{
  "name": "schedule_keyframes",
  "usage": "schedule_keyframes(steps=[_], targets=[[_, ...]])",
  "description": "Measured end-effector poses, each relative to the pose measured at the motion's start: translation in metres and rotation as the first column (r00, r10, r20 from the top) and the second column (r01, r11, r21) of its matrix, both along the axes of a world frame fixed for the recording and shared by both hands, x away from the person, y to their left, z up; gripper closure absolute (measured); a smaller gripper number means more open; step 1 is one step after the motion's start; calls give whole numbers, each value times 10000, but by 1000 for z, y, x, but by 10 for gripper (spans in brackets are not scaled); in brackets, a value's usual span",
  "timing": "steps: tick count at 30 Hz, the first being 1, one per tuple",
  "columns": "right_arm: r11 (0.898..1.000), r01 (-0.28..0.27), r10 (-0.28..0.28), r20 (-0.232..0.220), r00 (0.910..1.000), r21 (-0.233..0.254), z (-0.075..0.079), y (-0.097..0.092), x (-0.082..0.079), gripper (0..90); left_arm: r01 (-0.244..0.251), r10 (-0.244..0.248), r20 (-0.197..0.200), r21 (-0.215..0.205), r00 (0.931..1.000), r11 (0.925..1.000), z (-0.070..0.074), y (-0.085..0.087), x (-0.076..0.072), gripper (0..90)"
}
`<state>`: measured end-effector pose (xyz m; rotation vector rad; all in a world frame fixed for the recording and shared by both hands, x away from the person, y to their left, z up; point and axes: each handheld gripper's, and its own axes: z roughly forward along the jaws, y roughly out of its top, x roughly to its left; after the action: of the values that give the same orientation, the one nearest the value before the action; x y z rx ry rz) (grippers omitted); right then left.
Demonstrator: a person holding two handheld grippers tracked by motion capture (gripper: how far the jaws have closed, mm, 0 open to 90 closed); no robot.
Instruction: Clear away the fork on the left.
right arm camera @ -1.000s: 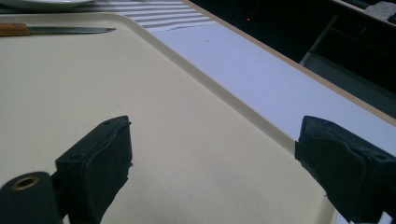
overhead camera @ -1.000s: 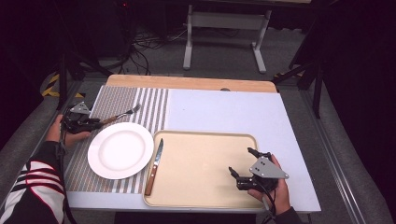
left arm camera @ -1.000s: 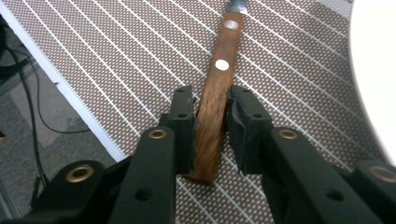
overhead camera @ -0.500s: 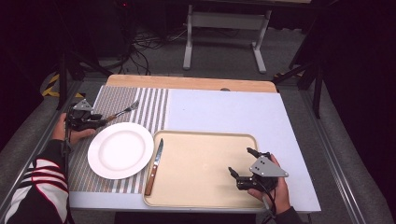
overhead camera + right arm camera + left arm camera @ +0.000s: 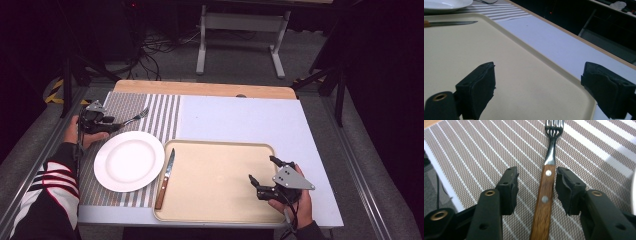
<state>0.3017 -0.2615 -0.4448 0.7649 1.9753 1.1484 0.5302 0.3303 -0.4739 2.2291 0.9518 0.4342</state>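
Note:
A fork (image 5: pixel 135 118) with a wooden handle lies on the striped placemat (image 5: pixel 150 107), just beyond the white plate (image 5: pixel 129 160). My left gripper (image 5: pixel 116 126) is at its handle end. In the left gripper view the handle (image 5: pixel 546 187) lies between the jaws of that gripper (image 5: pixel 537 171), which have just been opening; the pads stand clear of it. A wooden-handled knife (image 5: pixel 166 175) rests on the left rim of the beige tray (image 5: pixel 220 144). My right gripper (image 5: pixel 262 169) stands open over the tray's right part, with nothing in it (image 5: pixel 539 70).
The placemat covers the table's left part, and pale blue table surface (image 5: pixel 240 117) lies behind the tray. The plate (image 5: pixel 444 3) and knife blade (image 5: pixel 451 23) show far off in the right gripper view. The table's wooden back edge (image 5: pixel 200 89) borders dark floor.
The left gripper's jaws have spread apart off the fork handle, and hand and fork shifted slightly toward the far side. The right gripper has kept still.

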Motion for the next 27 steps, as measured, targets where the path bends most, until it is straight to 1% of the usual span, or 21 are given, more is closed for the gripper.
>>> schedule_keyframes(steps=[1, 2, 4, 6, 7, 8, 9, 10, 11, 12, 13, 14, 15, 17, 19, 24, 25, 27], targets=[[10000, 22, -22, 12, 10000, 29, 0, 0, 0, 124, 43, -43, -73, 6, 10000, 10000, -1, -2, 1, 541], [10000, 37, -37, 12, 10000, 61, 1, -1, 0, 124, 34, -34, -5, 124, 10000, 9999, -2, -4, 2, 540], [10000, 16, -16, 32, 10000, 86, 1, -1, 0, 124, -6, 6, -196, 33, 9998, 10000, -3, -6, 3, 533], [10000, -18, 18, 1, 10000, 87, 1, -1, 0, 124, -86, 86, -119, -28, 9999, 10000, -4, -8, 5, 547], [10000, -25, 25, 2, 10000, 64, 1, -1, 0, 124, -147, 145, -175, -120, 9997, 9998, -4, -9, 5, 548], [10000, -54, 54, -5, 10000, 64, 1, -1, 0, 124, -33, 32, -177, -50, 9998, 10000, -4, -9, 5, 557], [10000, -77, 77, -13, 10000, 50, 1, -1, 0, 124, -33, 32, -195, -84, 9998, 10000, -4, -10, 5, 577], [10000, -76, 76, 13, 10000, -1, 1, -1, 0, 126, 63, -64, -210, -32, 9998, 10000, -4, -10, 6, 584], [10000, -18, 19, 55, 10000, -56, 0, 0, 0, 133, 188, -192, -294, -152, 9994, 9997, -4, -11, 5, 619], [10000, 8, -7, 85, 10000, -84, 0, 0, 0, 136, 236, -239, -263, -126, 9994, 9996, -4, -12, 5, 663], [10000, 12, -11, 89, 10000, -96, 0, 0, 0, 136, 234, -238, -297, -128, 9993, 9996, -4, -12, 5, 667], [9999, 2, -1, 119, 9999, -120, 0, 1, -1, 137, 248, -255, -354, -215, 9990, 9995, -4, -12, 5, 675], [9999, -11, 13, 123, 9999, -138, 0, 1, -1, 138, 325, -333, -374, -213, 9987, 9992, -4, -11, 5, 702], [9998, -45, 47, 92, 9999, -175, 0, 2, -1, 138, 283, -290, -394, -198, 9988, 9994, -4, -11, 5, 725], [9998, -75, 76, 86, 9999, -183, 0, 2, 0, 138, 382, -393, -433, -258, 9983, 9989, -3, -12, 5, 767], [9996, -125, 127, 91, 9999, -252, 0, 4, -1, 138, 397, -398, -406, -22, 9984, 9992, -2, -14, 3, 776], [9996, -132, 134, 96, 9999, -250, 0, 4, -1, 138, 376, -377, -391, -32, 9985, 9993, -2, -14, 3, 777], [9996, -149, 152, 115, 9998, -249, 1, 4, -1, 139, 414, -411, -221, 119, 9989, 9991, -2, -14, 2, 777]])
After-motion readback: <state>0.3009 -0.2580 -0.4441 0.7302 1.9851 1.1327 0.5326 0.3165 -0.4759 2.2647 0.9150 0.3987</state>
